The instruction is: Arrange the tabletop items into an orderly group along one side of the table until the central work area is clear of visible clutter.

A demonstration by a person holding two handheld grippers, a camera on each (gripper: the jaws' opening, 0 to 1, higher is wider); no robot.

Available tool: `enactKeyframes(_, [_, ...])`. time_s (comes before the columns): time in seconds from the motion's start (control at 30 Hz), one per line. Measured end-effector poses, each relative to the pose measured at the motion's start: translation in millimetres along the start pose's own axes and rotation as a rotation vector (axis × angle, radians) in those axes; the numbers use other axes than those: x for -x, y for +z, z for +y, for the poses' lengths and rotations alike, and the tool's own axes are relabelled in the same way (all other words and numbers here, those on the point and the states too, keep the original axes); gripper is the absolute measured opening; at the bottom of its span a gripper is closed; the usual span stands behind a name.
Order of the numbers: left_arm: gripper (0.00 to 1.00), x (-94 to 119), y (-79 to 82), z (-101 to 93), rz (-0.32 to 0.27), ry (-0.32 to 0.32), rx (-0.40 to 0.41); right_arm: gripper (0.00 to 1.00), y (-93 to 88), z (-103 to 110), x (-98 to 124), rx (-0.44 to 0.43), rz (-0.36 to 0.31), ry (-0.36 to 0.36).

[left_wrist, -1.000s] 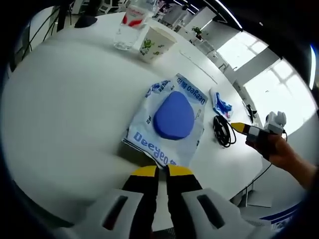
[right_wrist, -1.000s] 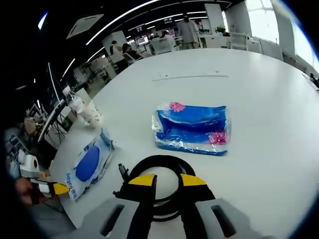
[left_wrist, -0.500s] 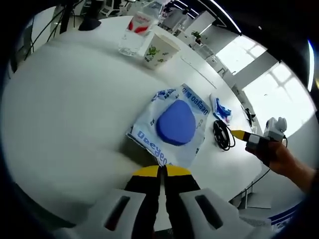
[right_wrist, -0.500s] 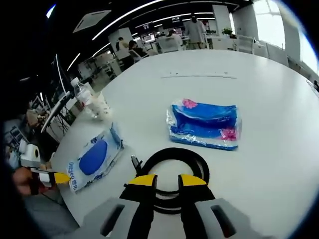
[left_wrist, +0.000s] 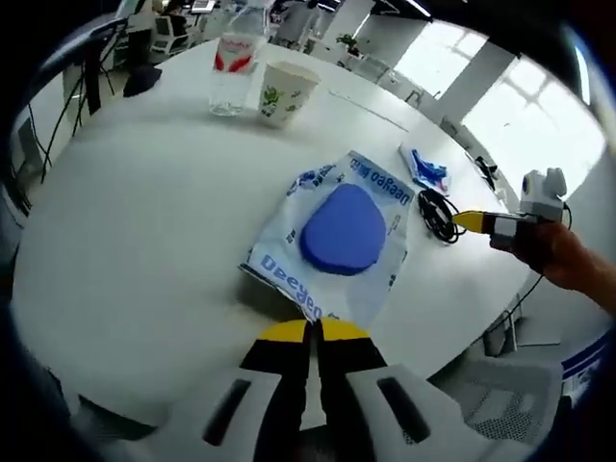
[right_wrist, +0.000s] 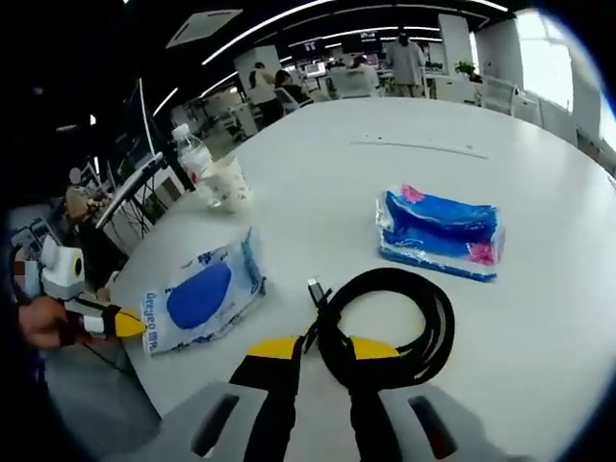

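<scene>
Right gripper view — coiled cable (right_wrist: 390,322) at fingers (right_wrist: 276,348)

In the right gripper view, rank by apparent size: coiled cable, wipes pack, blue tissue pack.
1. Coiled cable, though it lies nearest the camera.
2. Wipes pack and blue tissue pack look about alike; I won't rank them.
</scene>
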State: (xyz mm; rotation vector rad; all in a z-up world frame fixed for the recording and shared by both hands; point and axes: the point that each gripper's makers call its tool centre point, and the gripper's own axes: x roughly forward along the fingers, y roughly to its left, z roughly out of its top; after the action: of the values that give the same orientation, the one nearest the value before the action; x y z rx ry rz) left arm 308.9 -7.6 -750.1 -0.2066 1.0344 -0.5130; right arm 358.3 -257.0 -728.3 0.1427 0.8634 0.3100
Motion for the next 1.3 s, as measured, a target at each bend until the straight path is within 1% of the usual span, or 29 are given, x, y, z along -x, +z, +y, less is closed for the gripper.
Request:
enactKeyframes(0.17, [0.0,8,-2.8,15.6,0.002,0.008,0.004,0.17,-7.5,12,-3,-0.001,0.01,0.024])
enactKeyframes(0.2, [0.0,9,-2.6,17.7,0.004,0.011,-0.001,0.18,-9.9,17,-3,0.003,0.014,0.035])
enactKeyframes(0.37, [0.0,12,3.7,30.2,0.009,0.022,-0.006,0.2,-17.7,28,-8,-0.002,0.029,0.056])
enactKeyframes(0.43, [0.0,13,8.9,37.1,0.011,0.036,-0.024,0.2,-19.9,32,-10,-0.002,0.033,0.061])
enactKeyframes(0.6, [0.0,16,15.3,49.8,0.011,0.062,-0.039,0.21,-18.2,44,-13,-0.008,0.031,0.085])
enactKeyframes(0.73, [0.0,17,16.3,53.8,0.007,0.068,-0.045,0.21,-17.4,53,-15,-0.015,0.028,0.098])
enactKeyframes(0.97, [0.02,20,15.8,54.9,-0.023,0.057,-0.013,0.22,-18.4,72,-20,-0.025,0.032,0.125])
enactKeyframes(1.0, [0.03,21,15.4,56.1,-0.028,0.055,0.006,0.22,-18.2,74,-21,-0.023,0.033,0.128])
enactKeyframes(1.03, [0.03,21,14.7,56.4,-0.028,0.053,0.037,0.22,-17.8,76,-22,-0.02,0.035,0.132])
enactKeyframes(1.07, [0.03,23,14.0,56.3,-0.027,0.056,0.087,0.22,-17.6,77,-22,-0.02,0.035,0.133])
enactKeyframes(1.1, [0.03,24,15.6,56.2,-0.038,0.055,0.107,0.22,-16.5,79,-23,-0.022,0.034,0.138])
enactKeyframes(1.23, [0.04,26,16.5,55.2,-0.048,0.052,0.094,0.22,-14.8,84,-26,-0.024,0.034,0.147])
enactKeyframes(1.3, [0.04,26,15.3,55.1,-0.048,0.05,0.102,0.22,-15.5,87,-27,-0.009,0.044,0.15])
